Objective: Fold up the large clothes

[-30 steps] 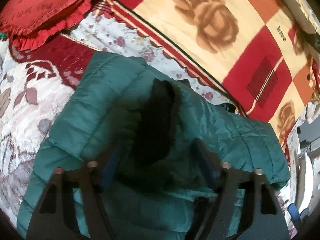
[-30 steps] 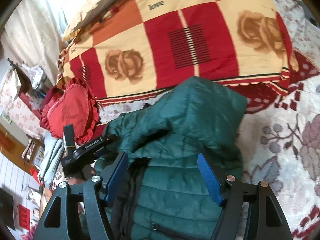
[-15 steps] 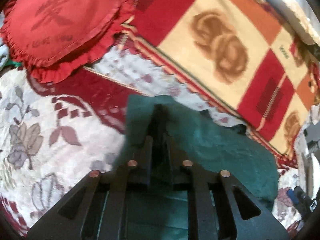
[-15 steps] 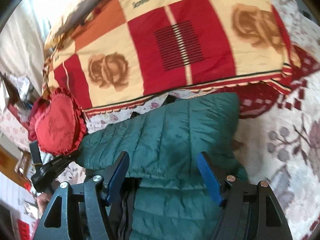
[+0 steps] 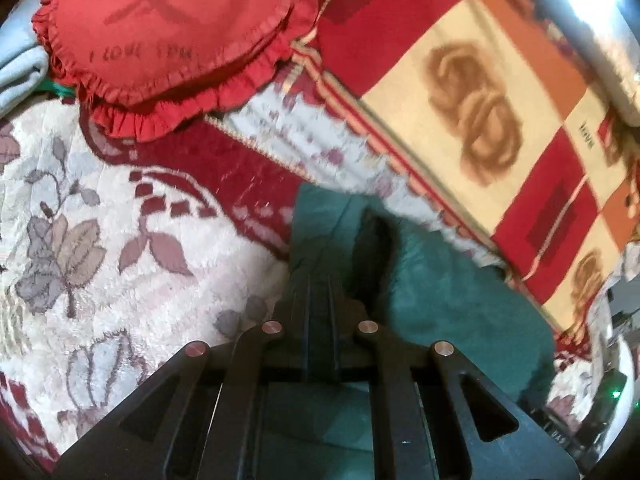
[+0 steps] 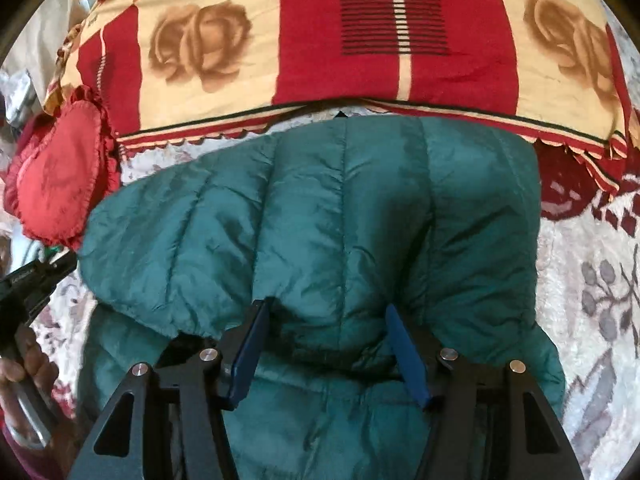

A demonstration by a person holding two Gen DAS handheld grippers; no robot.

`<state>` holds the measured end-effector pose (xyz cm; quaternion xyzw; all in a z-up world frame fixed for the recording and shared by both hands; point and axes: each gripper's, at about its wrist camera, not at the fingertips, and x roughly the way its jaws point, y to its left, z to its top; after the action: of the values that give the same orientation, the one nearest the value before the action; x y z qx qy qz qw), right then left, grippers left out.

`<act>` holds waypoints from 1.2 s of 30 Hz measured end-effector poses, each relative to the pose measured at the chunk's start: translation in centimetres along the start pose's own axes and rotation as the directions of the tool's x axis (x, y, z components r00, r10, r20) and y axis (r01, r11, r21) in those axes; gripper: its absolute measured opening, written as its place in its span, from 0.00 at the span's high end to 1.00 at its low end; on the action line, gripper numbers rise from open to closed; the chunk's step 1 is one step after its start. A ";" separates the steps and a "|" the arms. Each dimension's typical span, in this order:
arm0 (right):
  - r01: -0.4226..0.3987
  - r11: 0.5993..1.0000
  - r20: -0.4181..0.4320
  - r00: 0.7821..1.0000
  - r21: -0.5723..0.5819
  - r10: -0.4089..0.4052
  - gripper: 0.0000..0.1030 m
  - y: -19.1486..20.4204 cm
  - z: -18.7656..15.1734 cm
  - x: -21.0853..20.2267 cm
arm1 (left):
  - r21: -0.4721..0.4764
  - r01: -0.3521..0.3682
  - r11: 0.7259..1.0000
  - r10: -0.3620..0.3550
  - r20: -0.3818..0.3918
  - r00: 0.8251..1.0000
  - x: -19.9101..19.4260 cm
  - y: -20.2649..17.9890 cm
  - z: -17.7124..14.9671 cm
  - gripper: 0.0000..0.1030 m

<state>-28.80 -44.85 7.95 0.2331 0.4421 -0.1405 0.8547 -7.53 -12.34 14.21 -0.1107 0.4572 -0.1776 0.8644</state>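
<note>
A teal quilted puffer jacket [image 6: 320,220] lies on the floral bedspread [image 6: 592,280], its hood spread toward the blanket. In the left wrist view the jacket [image 5: 460,300] fills the lower middle, with a dark lining fold showing. My left gripper [image 5: 320,276] is shut on the jacket's edge. My right gripper [image 6: 324,312] is open, its blue pads [image 6: 404,344] resting over the hood's lower edge, holding nothing. The left gripper also shows at the left edge of the right wrist view [image 6: 36,276], held by a hand.
A red, cream and orange rose-patterned blanket [image 6: 360,40] lies behind the jacket. A red ruffled heart cushion [image 5: 168,32] sits at the back left, also in the right wrist view [image 6: 56,176]. The bedspread [image 5: 100,240] extends to the left.
My left gripper has closed on the jacket's edge and pulled it leftward. The hood has flattened out, and my right gripper has moved forward onto it, still open.
</note>
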 end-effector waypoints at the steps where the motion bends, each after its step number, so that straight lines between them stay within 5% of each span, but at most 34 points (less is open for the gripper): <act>1: -0.022 1.000 0.015 1.000 0.015 0.021 0.43 -0.1 0.1 -0.9 | 0.008 0.013 1.000 -0.013 0.008 1.000 -0.4 -0.3 0.1 0.90; 3: -0.040 0.999 0.074 0.997 0.022 0.038 0.43 -0.2 0.2 -3.0 | 0.047 0.030 0.998 -0.030 0.016 0.999 -0.9 -1.6 0.2 0.80; 7: 0.037 0.999 0.149 0.988 -0.017 -0.034 0.42 0.2 0.8 -5.1 | 0.112 0.039 0.993 -0.042 0.024 0.999 -0.3 -4.3 -0.7 0.41; 15: 0.063 0.994 0.124 0.991 -0.087 -0.052 0.42 4.0 2.7 -0.2 | 0.254 -0.112 0.961 0.129 -0.050 0.990 6.1 -6.6 -2.6 0.41; 21: 0.207 0.953 0.118 0.976 -0.220 -0.185 0.42 6.9 1.3 5.3 | 0.263 -0.140 0.955 0.158 -0.048 0.986 8.3 -5.4 -3.1 0.30; 26: 0.115 0.979 0.072 0.992 -0.170 -0.104 0.42 5.0 2.3 3.5 | 0.293 -0.147 0.945 0.165 -0.037 0.986 8.6 -5.5 -3.5 0.30; 29: 0.100 0.989 0.143 0.986 -0.109 -0.084 0.42 3.3 2.3 0.7 | 0.285 -0.144 0.948 0.162 -0.040 0.986 8.8 -5.4 -3.5 0.30; 32: 0.150 0.986 0.206 0.970 -0.071 -0.133 0.42 1.0 2.4 -0.9 | 0.284 -0.146 0.948 0.164 -0.038 0.986 8.8 -5.4 -3.5 0.30; 36: 0.218 0.976 0.158 0.964 -0.026 -0.212 0.42 -2.0 2.9 0.8 | 0.279 -0.139 0.950 0.153 -0.028 0.988 8.9 -5.4 -3.5 0.30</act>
<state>-27.22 -48.08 8.22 0.1537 0.4001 -0.2404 0.8709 -6.92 -20.99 7.46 0.0496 0.4560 -0.1779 0.8706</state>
